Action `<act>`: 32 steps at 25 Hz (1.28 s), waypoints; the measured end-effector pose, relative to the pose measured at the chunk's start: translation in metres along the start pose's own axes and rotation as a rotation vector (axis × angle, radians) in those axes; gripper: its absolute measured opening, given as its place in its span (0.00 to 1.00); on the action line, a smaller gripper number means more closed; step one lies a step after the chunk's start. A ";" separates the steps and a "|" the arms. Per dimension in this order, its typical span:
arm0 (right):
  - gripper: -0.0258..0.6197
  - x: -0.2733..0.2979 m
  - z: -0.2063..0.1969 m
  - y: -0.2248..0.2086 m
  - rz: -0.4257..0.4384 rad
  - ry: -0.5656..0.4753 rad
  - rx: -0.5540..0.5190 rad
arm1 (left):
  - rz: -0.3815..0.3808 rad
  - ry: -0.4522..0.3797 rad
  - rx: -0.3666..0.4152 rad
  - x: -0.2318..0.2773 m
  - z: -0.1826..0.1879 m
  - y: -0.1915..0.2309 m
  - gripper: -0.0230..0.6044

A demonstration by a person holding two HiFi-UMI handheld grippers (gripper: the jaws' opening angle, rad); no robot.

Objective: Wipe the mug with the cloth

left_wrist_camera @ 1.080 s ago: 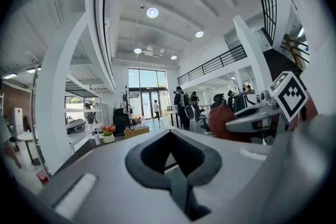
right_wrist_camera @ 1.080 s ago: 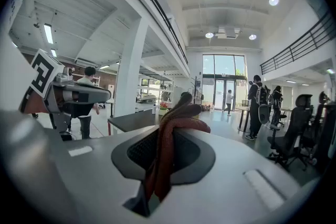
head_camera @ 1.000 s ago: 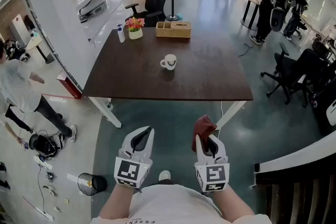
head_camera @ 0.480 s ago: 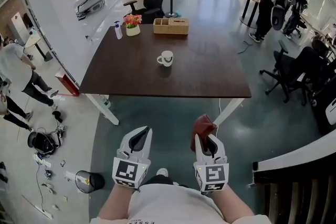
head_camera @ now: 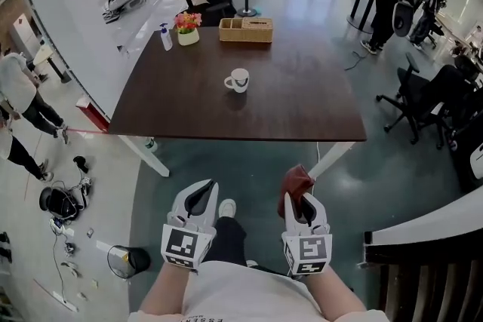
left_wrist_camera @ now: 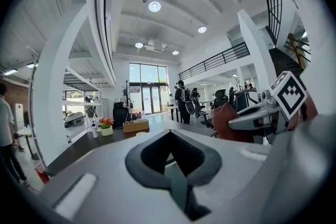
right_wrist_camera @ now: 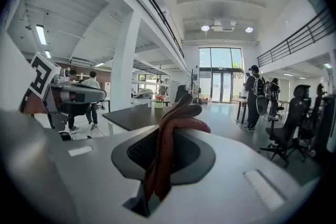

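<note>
1. Change of state. Compared with the head views taken a second and half a second earlier, a shoe (head_camera: 226, 207) and a dark trouser leg are now seen between the two grippers. The table (head_camera: 302, 113) is framed a little differently. A step toward the table is inferred. Both grippers are carried in the same posture as before. The task is therefore judged to be in its approach phase, and wiping has not begun.

2. Left gripper (head_camera: 204, 191). Its jaws are seen together in the left gripper view, with nothing held between them. The mug (head_camera: 238, 80) stands upright on the table, well ahead of this gripper and slightly to its right, with the handle turned toward this gripper's side. No contact is made.

3. Right gripper (head_camera: 300, 200). Its jaws are clamped on the red-brown cloth (head_camera: 293, 181), and a folded bunch protrudes just ahead of the jaw tips. The mug lies well ahead of this gripper and to its left.

4. View differences.
- Only the head view shows the mug clearly, together with the open floor between it and both grippers.
- Only the left gripper view confirms the left jaw closure. The cloth is also seen there off to the right, but the mug is too small to confirm.
- Only the right gripper view shows the cloth running down through the full depth of the jaws. The mug is not made out there.
</note>
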State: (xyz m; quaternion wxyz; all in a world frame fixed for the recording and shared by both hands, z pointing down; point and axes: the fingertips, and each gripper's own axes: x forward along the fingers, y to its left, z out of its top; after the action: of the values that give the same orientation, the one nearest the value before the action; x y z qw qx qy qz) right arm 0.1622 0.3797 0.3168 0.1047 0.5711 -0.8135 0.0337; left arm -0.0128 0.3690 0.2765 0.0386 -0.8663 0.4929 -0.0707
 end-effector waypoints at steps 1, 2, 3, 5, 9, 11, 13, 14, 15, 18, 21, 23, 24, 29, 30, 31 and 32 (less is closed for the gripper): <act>0.16 0.008 -0.002 -0.001 -0.001 0.009 0.003 | -0.003 0.005 -0.004 0.006 -0.004 0.005 0.04; 0.16 0.018 -0.003 -0.001 -0.001 0.018 0.004 | -0.006 0.012 -0.010 0.013 -0.008 0.012 0.04; 0.16 0.029 -0.004 -0.001 0.000 0.027 0.003 | -0.008 0.018 -0.015 0.021 -0.013 0.020 0.04; 0.16 0.055 -0.004 -0.004 -0.005 0.037 -0.002 | -0.016 0.030 -0.024 0.042 -0.023 0.039 0.04; 0.16 0.114 0.003 -0.015 -0.035 0.053 0.009 | -0.037 0.036 -0.039 0.091 -0.031 0.087 0.04; 0.16 0.146 0.009 -0.021 -0.048 0.067 0.014 | -0.046 0.034 -0.047 0.116 -0.032 0.113 0.04; 0.16 0.181 0.018 -0.026 -0.061 0.080 0.017 | -0.059 0.042 -0.060 0.142 -0.035 0.141 0.04; 0.16 0.198 0.024 -0.028 -0.066 0.083 0.018 | -0.067 0.047 -0.067 0.154 -0.036 0.154 0.04; 0.16 0.215 0.029 -0.029 -0.071 0.086 0.018 | -0.077 0.050 -0.073 0.165 -0.037 0.167 0.04; 0.16 0.264 0.040 -0.034 -0.083 0.098 0.017 | -0.118 0.052 -0.085 0.197 -0.043 0.197 0.04; 0.16 0.301 0.044 -0.041 -0.091 0.111 0.017 | -0.157 0.053 -0.096 0.223 -0.049 0.214 0.04; 0.16 0.321 0.045 -0.047 -0.102 0.125 0.020 | -0.172 0.063 -0.112 0.238 -0.053 0.223 0.04; 0.16 0.331 0.044 -0.051 -0.106 0.133 0.023 | -0.174 0.070 -0.118 0.246 -0.056 0.228 0.04; 0.17 0.377 0.030 -0.067 -0.087 0.174 0.020 | -0.168 0.122 -0.152 0.287 -0.086 0.244 0.04; 0.16 0.386 0.026 -0.071 -0.080 0.183 0.021 | -0.175 0.137 -0.157 0.296 -0.093 0.245 0.04; 0.16 0.395 0.021 -0.075 -0.070 0.193 0.024 | -0.185 0.153 -0.156 0.304 -0.099 0.245 0.04; 0.17 0.404 0.017 -0.078 -0.056 0.205 0.028 | -0.197 0.169 -0.152 0.312 -0.106 0.244 0.04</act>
State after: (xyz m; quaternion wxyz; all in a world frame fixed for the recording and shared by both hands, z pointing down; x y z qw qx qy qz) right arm 0.1015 -0.0230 0.3800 0.1804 0.5887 -0.7816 0.1002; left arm -0.0796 -0.0237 0.3738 -0.0757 -0.9020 0.4108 -0.1093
